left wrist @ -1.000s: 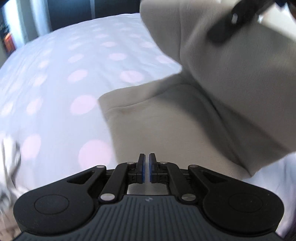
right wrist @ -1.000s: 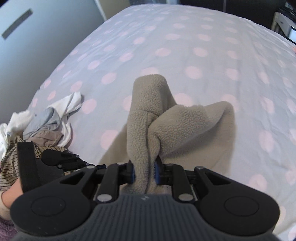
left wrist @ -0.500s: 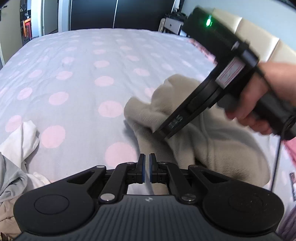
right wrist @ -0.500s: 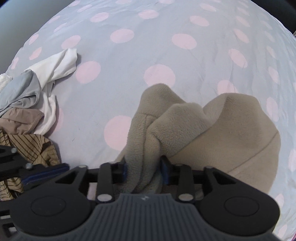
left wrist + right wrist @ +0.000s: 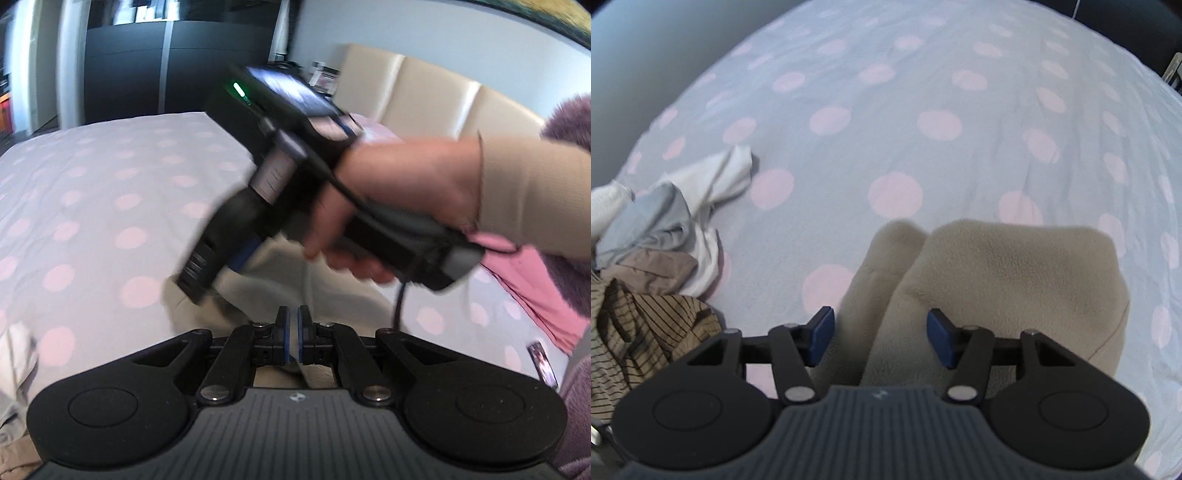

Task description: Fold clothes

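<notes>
A beige fleece garment (image 5: 997,280) lies folded over on the polka-dot bedspread (image 5: 886,110). My right gripper (image 5: 881,336) points down just above its near edge. Its jaws are opening, and a ridge of the fleece sits between the blue pads (image 5: 822,334) without touching them. In the left wrist view, a hand (image 5: 399,192) holds that gripper over the fleece (image 5: 258,291). My left gripper (image 5: 294,328) is raised above the bed and shut. A thin pale strip shows near its pads; I cannot tell what it is.
A pile of loose clothes (image 5: 657,236), white, grey and a brown striped piece (image 5: 639,332), lies on the left of the bed. A cream padded headboard (image 5: 424,99) and a dark wardrobe (image 5: 147,74) stand beyond. Pink fabric (image 5: 535,291) and a purple fuzzy sleeve (image 5: 569,122) are on the right.
The right jaws have spread off the fleece fold, which now rests on the bed. The left gripper has risen and tipped up, so its view now takes in the hand and headboard.
</notes>
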